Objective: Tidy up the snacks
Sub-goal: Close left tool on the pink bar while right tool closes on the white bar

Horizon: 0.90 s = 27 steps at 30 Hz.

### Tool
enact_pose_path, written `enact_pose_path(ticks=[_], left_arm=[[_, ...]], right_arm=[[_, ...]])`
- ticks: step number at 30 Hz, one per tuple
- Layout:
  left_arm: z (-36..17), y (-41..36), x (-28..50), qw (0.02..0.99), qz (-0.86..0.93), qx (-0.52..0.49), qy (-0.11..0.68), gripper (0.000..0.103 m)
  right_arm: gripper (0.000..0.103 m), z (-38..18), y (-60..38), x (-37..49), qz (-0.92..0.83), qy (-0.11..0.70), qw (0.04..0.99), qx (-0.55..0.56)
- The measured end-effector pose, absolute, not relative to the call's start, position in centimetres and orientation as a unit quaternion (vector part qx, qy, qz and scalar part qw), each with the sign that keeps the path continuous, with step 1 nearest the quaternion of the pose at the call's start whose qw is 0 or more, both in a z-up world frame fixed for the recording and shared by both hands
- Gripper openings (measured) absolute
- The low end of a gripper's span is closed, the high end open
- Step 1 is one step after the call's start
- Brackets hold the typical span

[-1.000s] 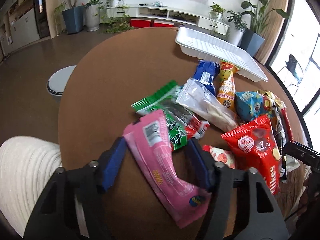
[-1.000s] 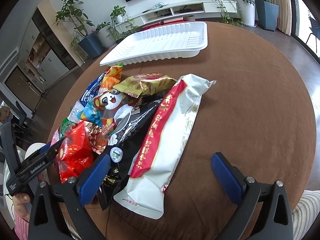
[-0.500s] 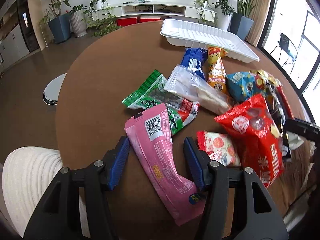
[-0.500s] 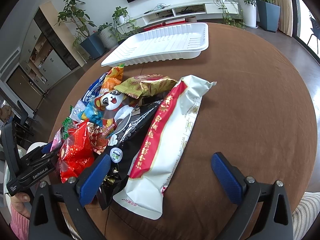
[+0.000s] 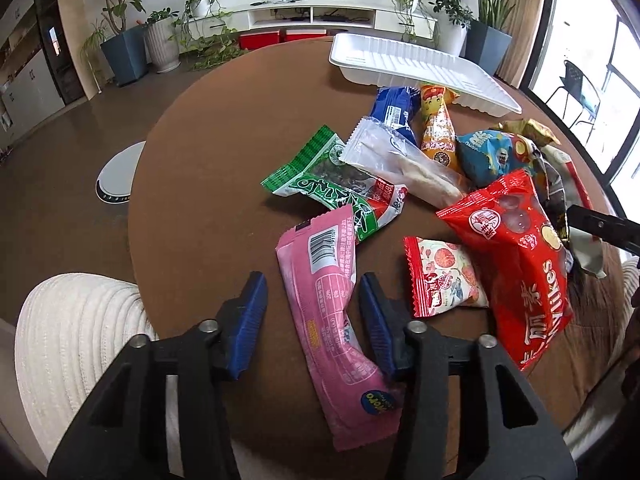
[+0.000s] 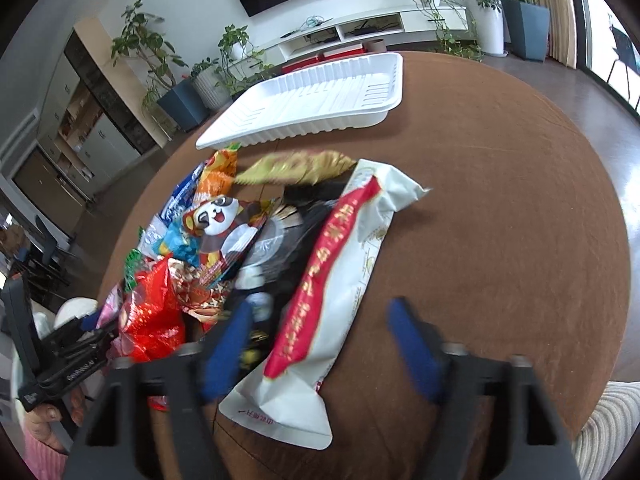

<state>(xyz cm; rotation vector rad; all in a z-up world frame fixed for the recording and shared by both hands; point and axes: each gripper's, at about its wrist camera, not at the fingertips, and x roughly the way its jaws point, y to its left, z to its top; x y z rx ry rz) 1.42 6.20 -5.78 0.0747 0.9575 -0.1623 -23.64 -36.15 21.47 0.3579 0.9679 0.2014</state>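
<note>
Snacks lie in a heap on the round brown table [image 5: 208,200], near the empty white tray [image 5: 420,66]; the big red bag [image 5: 516,256] reads "Mylikes", and the pink packet [image 5: 328,320] shows a barcode; the left gripper [image 5: 310,300] has just been closing, pads beside this packet, not yet pressing; the right gripper [image 6: 320,320] has just been closing around the white and red packet [image 6: 328,300], with gaps on both sides.

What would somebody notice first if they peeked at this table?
Probably the jumble of bright snack packets heaped on the round brown table, with the empty white tray behind it. Then the long pink packet between the left tongs, which have just been closing.
</note>
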Motion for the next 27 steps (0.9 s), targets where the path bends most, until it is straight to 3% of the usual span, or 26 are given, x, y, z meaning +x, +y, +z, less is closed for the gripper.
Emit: enact_pose_path(ticks=[3, 8, 12, 15, 27], left_arm=[[-5.8, 6.5, 1.4, 0.883, -0.079, 0.034, 0.461, 0.038], [-5.8, 6.5, 1.2, 0.884, -0.081, 0.033, 0.46, 0.036], [-5.8, 6.2, 1.0, 0.884, -0.084, 0.039, 0.459, 0.03], [-5.7, 6.0, 0.8, 0.883, -0.094, 0.037, 0.459, 0.025], [-5.4, 8.1, 0.7, 0.861, -0.158, -0.071, 0.478, 0.02]], right_arm=[[0.037, 21.3, -36.8, -23.5, 0.085, 0.464, 0.865, 0.172], [0.033, 21.0, -37.7, -23.6, 0.092, 0.464, 0.858, 0.199], [0.033, 21.2, -36.5, -23.4, 0.085, 0.464, 0.868, 0.154], [0.026, 21.2, -36.2, -23.2, 0.093, 0.462, 0.868, 0.155], [0.018, 18.5, -41.3, -23.9, 0.156, 0.456, 0.79, 0.379]])
